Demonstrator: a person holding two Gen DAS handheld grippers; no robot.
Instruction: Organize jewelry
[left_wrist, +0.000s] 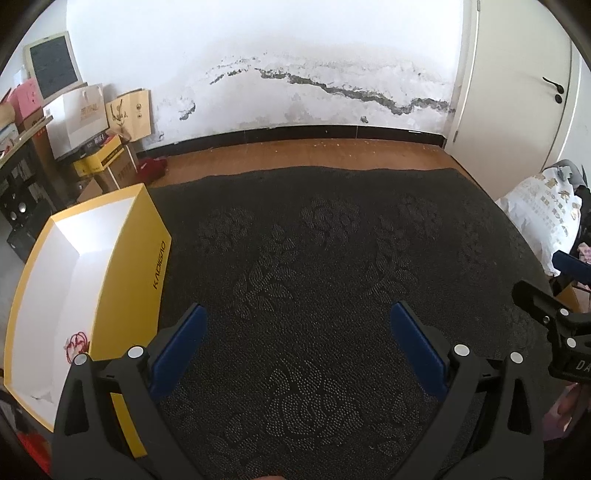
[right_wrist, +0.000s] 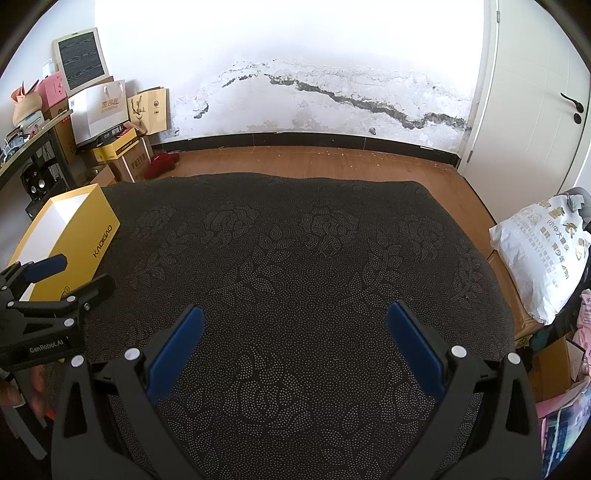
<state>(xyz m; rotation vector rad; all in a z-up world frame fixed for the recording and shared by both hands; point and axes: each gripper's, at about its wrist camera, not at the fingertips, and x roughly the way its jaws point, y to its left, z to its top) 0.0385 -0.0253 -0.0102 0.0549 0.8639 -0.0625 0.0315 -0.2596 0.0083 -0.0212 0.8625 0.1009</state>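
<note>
we held our left gripper low over the dark grey cloth with a dotted rose pattern, its blue-padded fingers spread wide apart with nothing between them. our right gripper hung over the same cloth, its blue-padded fingers equally wide and empty.

at the left edge of the cloth stood an open yellow cardboard box with a white inside, its long side printed with black lettering. on the white floor of that box, at the near end, lay a small piece of red corded jewelry, looped and tangled on a pale scrap; we could not make out its exact form. it lay just left of our left gripper's frame.

in the left wrist view our right gripper showed at the right edge, and in the right wrist view our left gripper sat near the box's near end.

beyond the cloth ran a brown wooden floor and a white wall with a dark peeling crack. a white printed plastic bag lay to the right.
</note>
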